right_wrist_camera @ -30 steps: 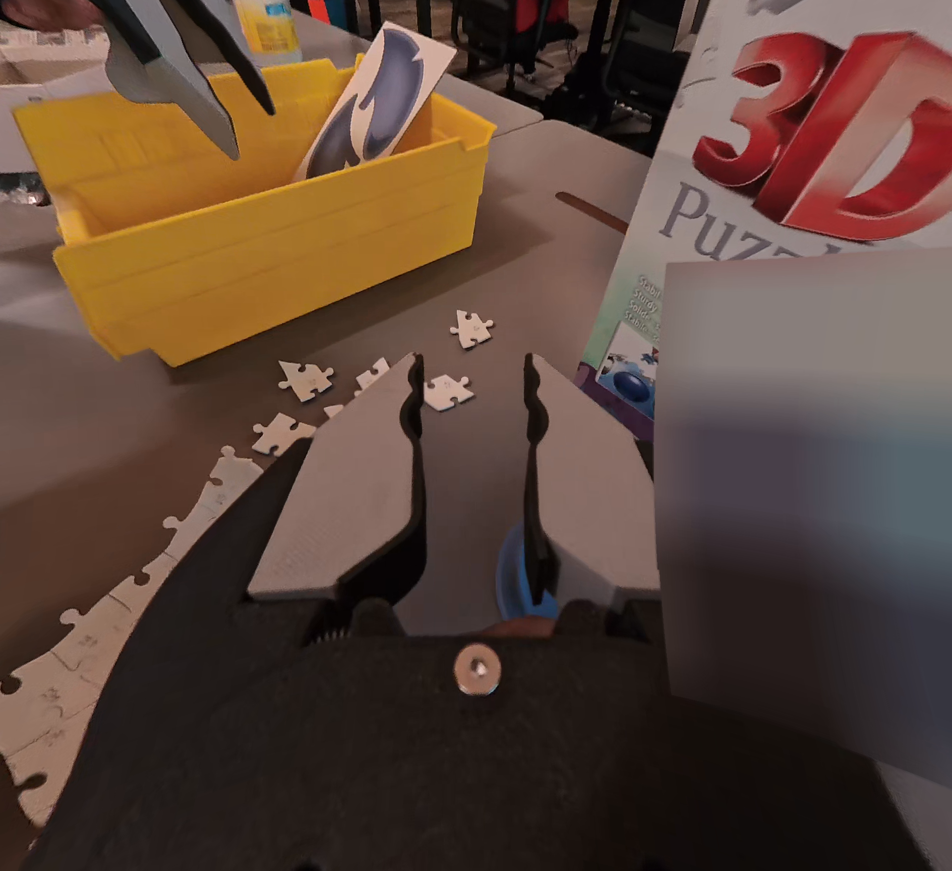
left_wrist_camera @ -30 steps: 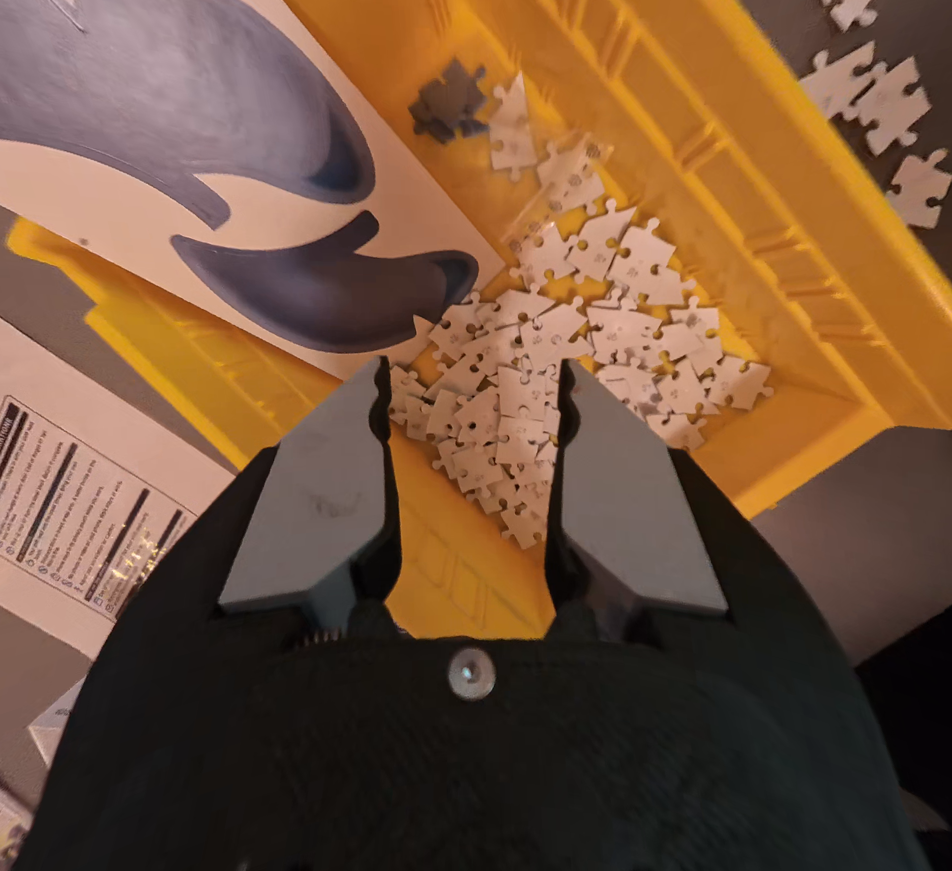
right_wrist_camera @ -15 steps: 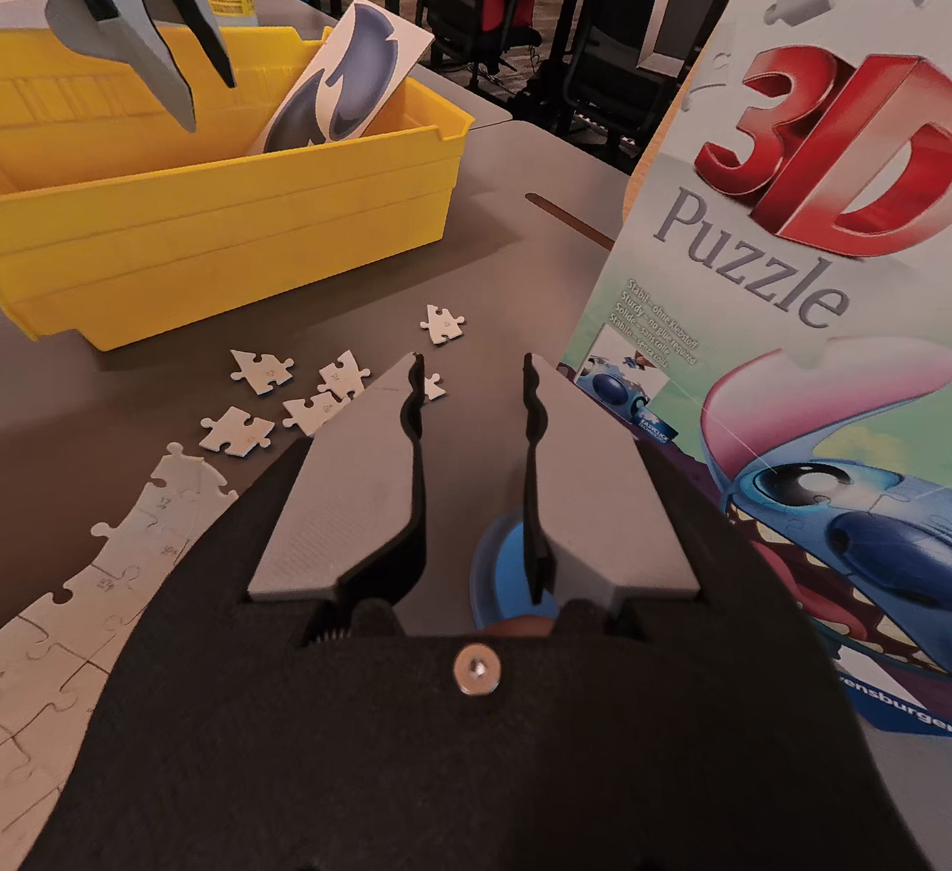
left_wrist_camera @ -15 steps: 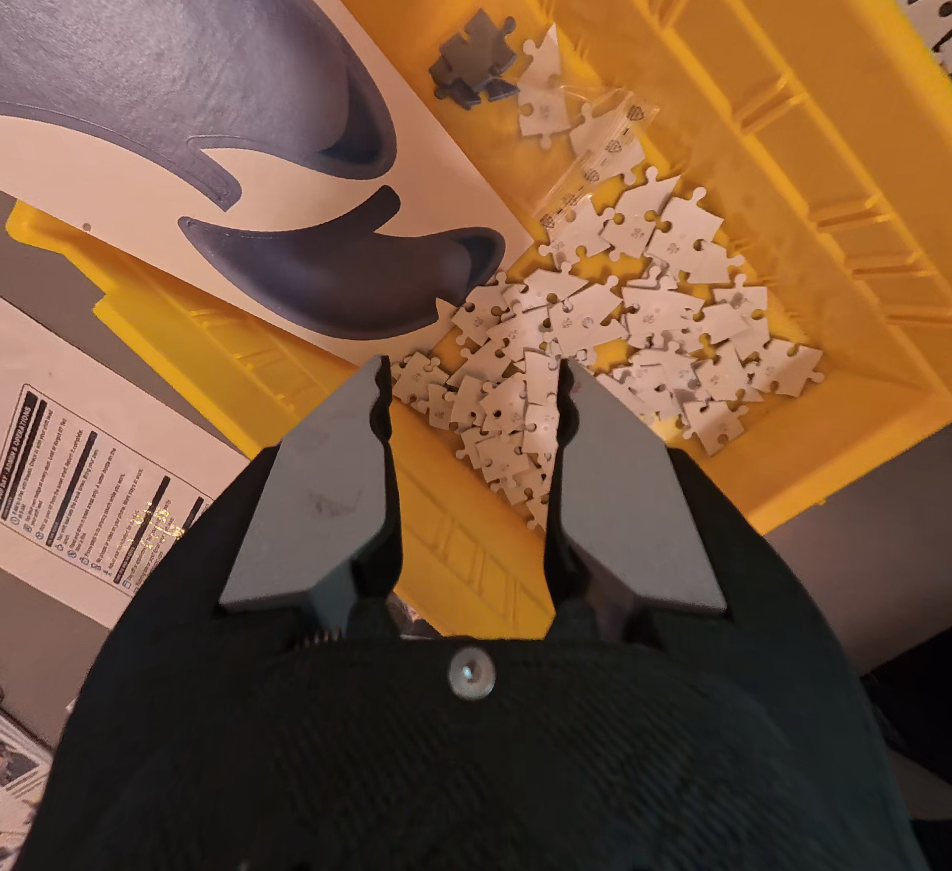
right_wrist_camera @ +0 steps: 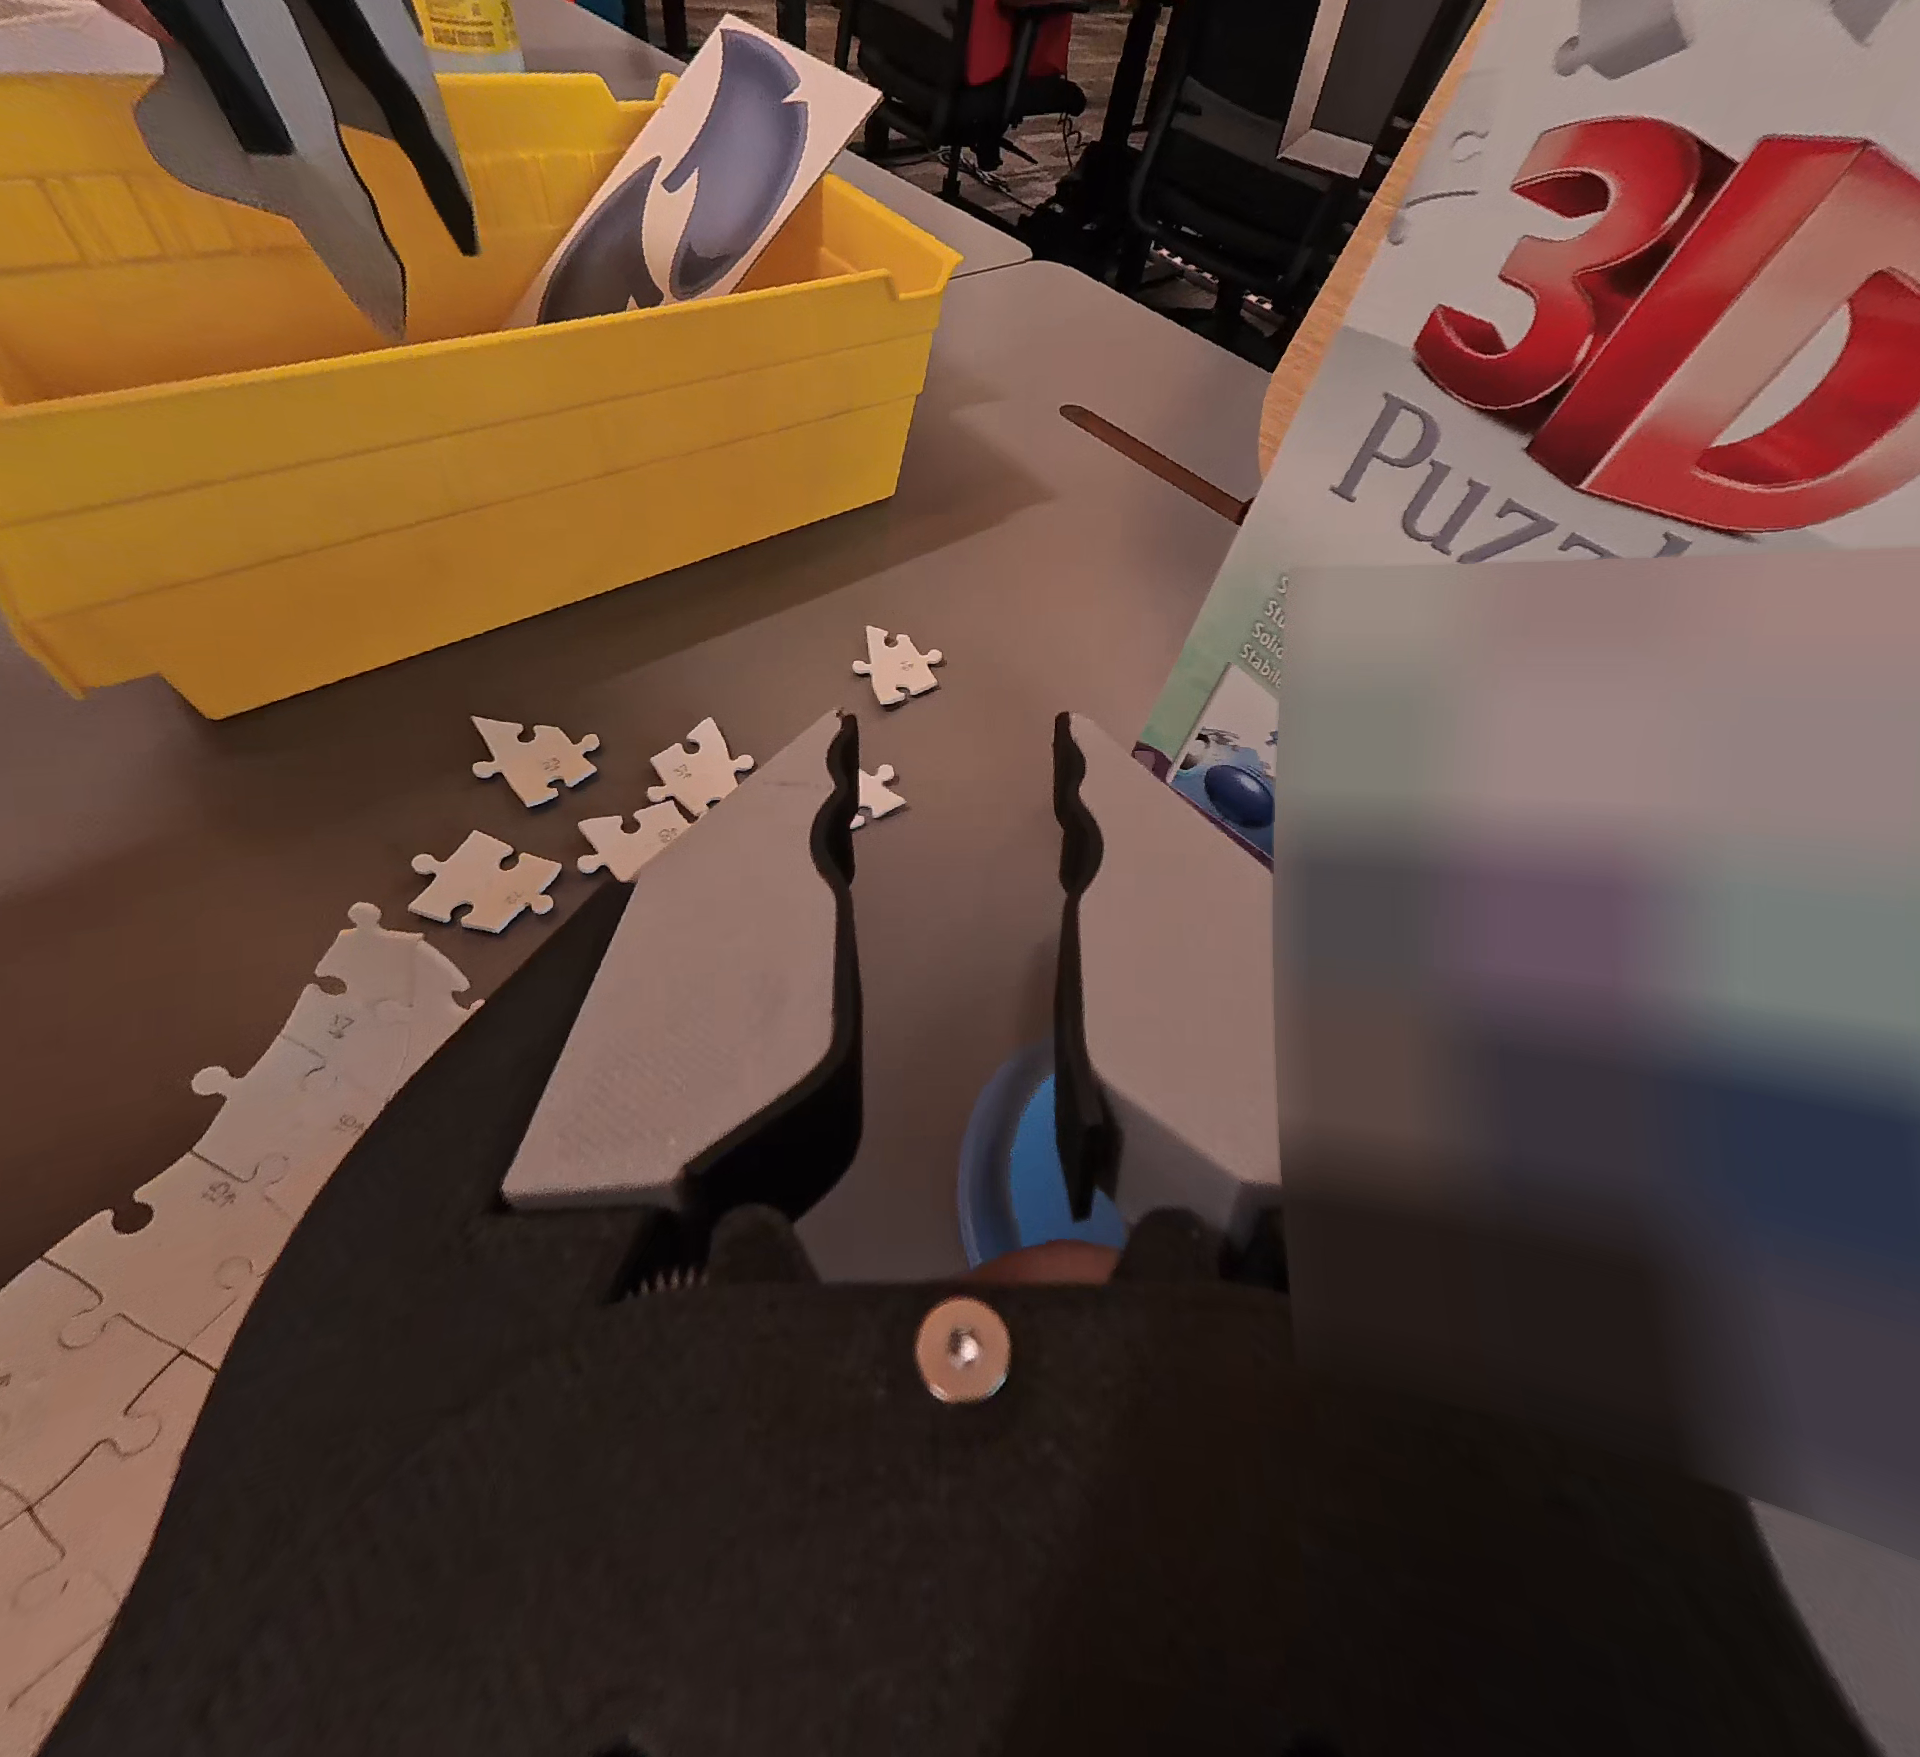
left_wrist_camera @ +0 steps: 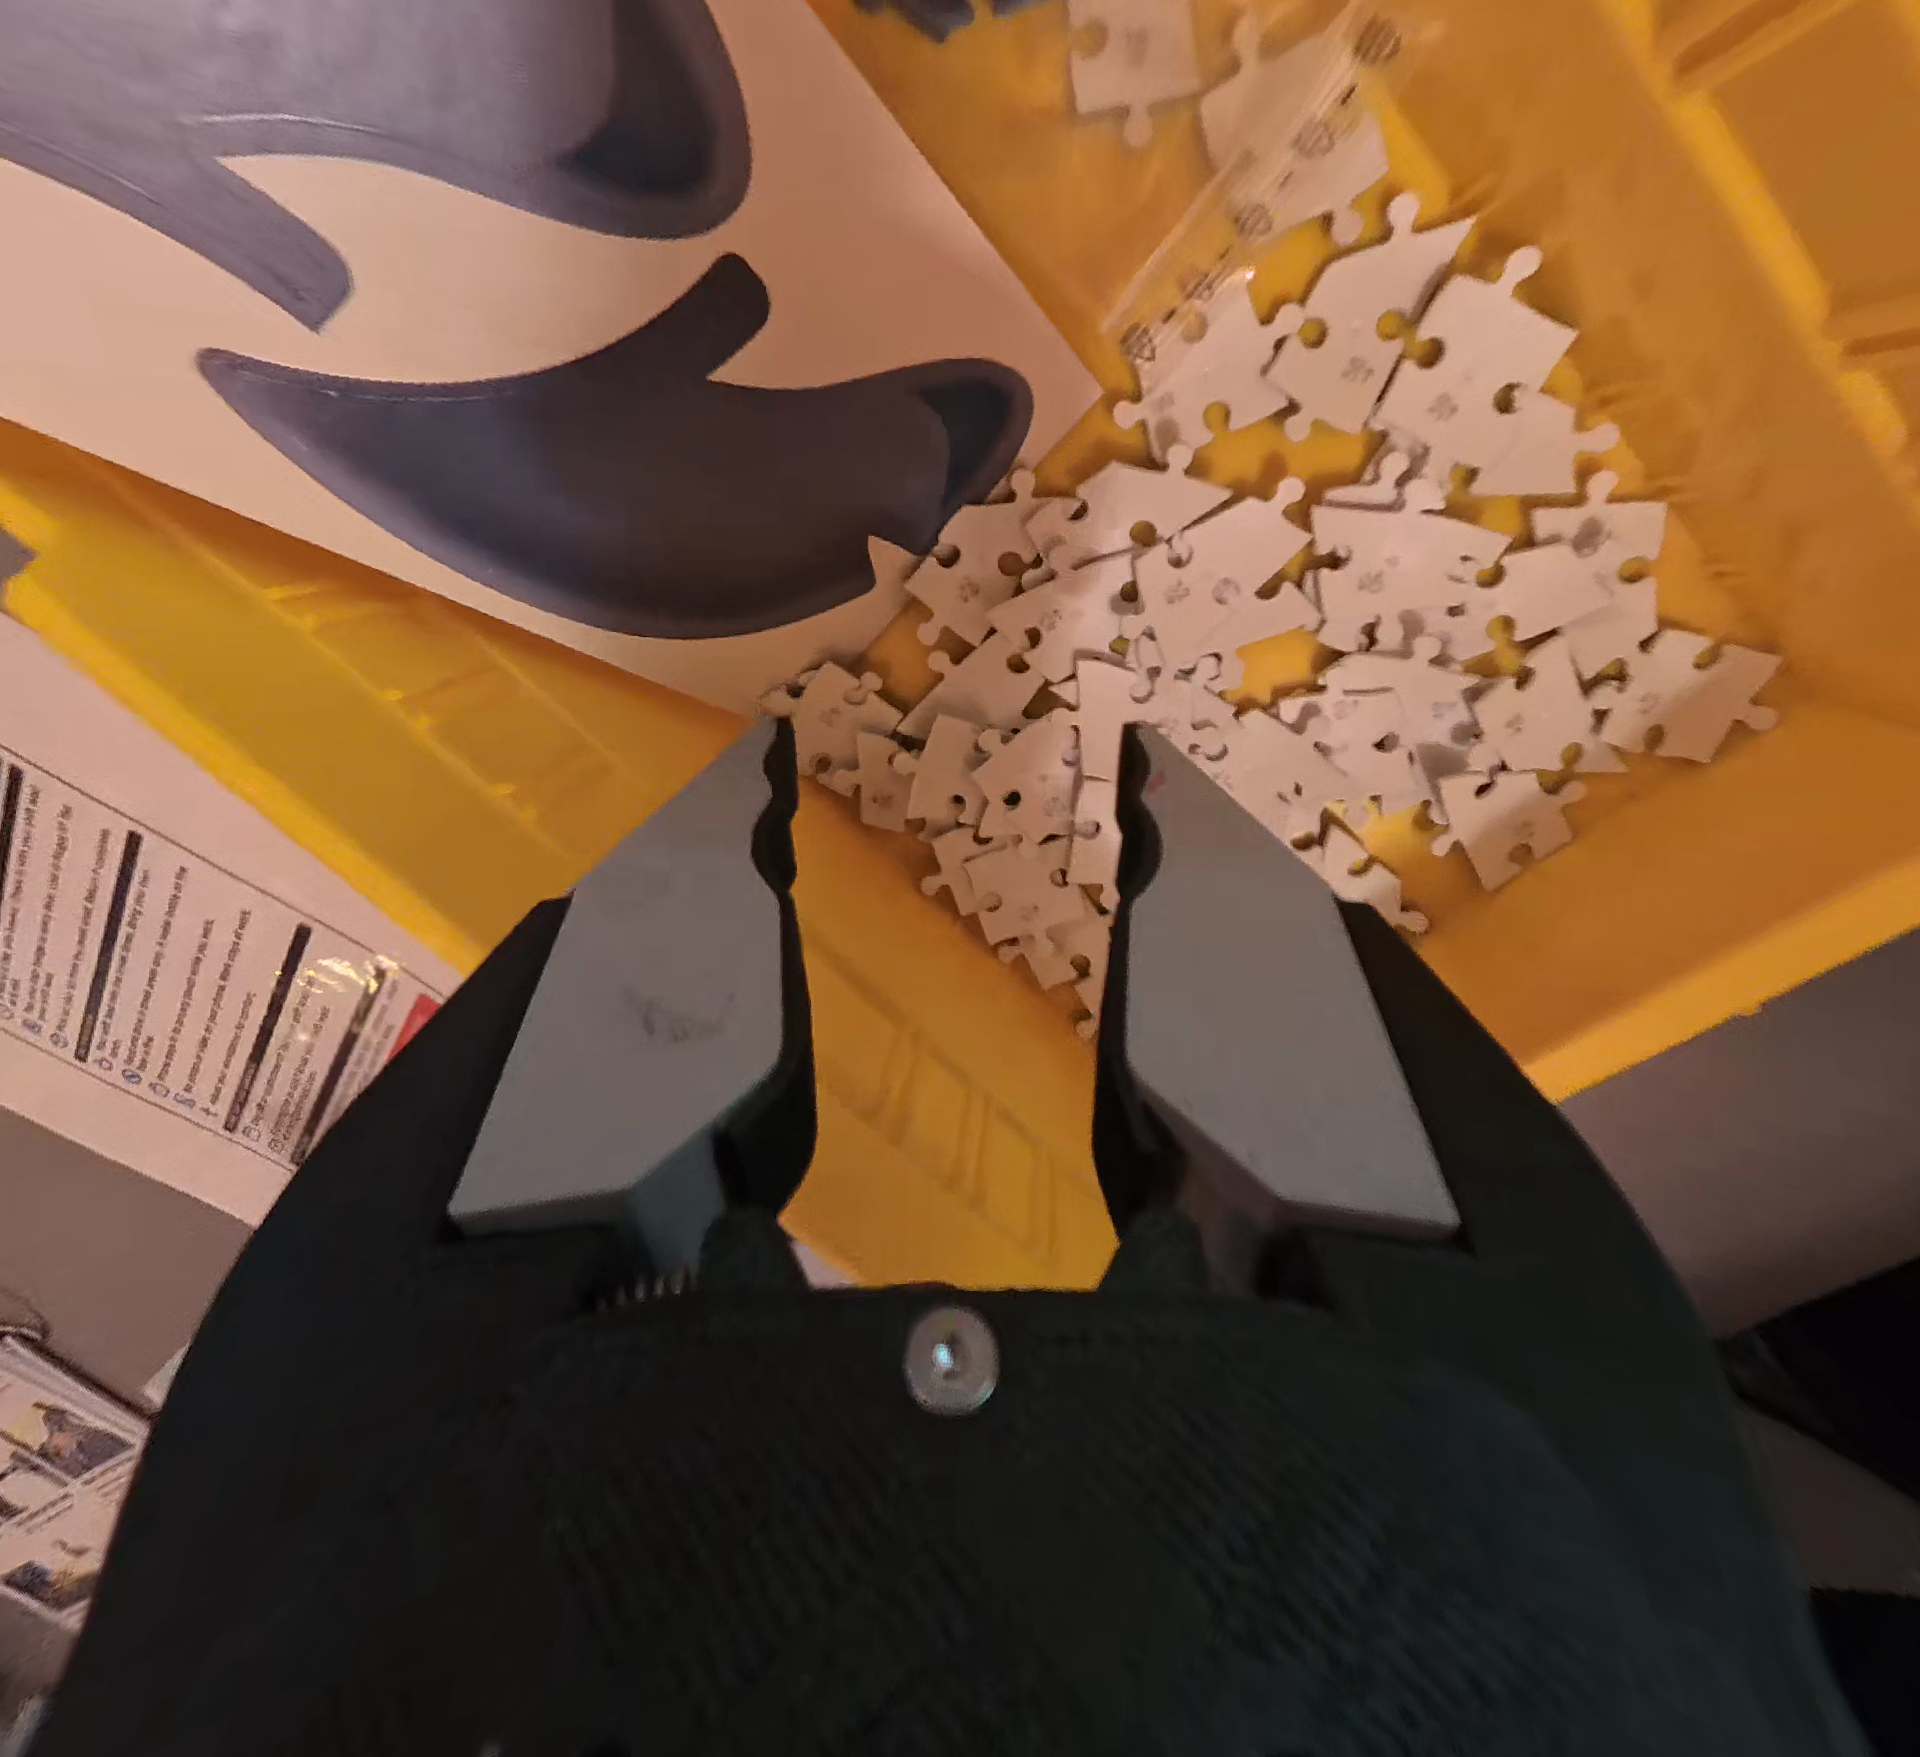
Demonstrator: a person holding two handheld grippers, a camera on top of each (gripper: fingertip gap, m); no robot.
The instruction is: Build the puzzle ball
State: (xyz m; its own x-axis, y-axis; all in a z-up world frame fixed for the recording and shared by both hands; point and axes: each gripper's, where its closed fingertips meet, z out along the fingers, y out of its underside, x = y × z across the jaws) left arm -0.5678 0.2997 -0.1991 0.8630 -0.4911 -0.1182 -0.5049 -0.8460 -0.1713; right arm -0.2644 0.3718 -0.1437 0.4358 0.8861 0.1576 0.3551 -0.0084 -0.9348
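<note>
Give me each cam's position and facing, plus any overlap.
Left wrist view: on the left gripper, looking down into the yellow bin at the loose pieces; its own open fingers show.
Right wrist view: on the right gripper, low over the grey table; open fingers show.
Shared: bin, printed card, left gripper.

Right gripper (right_wrist_camera: 951,741): jaws apart and empty above the grey table (right_wrist_camera: 1039,502). Loose puzzle pieces (right_wrist_camera: 535,757) lie just ahead; a joined strip of pieces (right_wrist_camera: 260,1115) lies at lower left. Left gripper (right_wrist_camera: 426,279) hangs over the yellow bin (right_wrist_camera: 468,460). Puzzle box (right_wrist_camera: 1662,253) stands at right.
</note>
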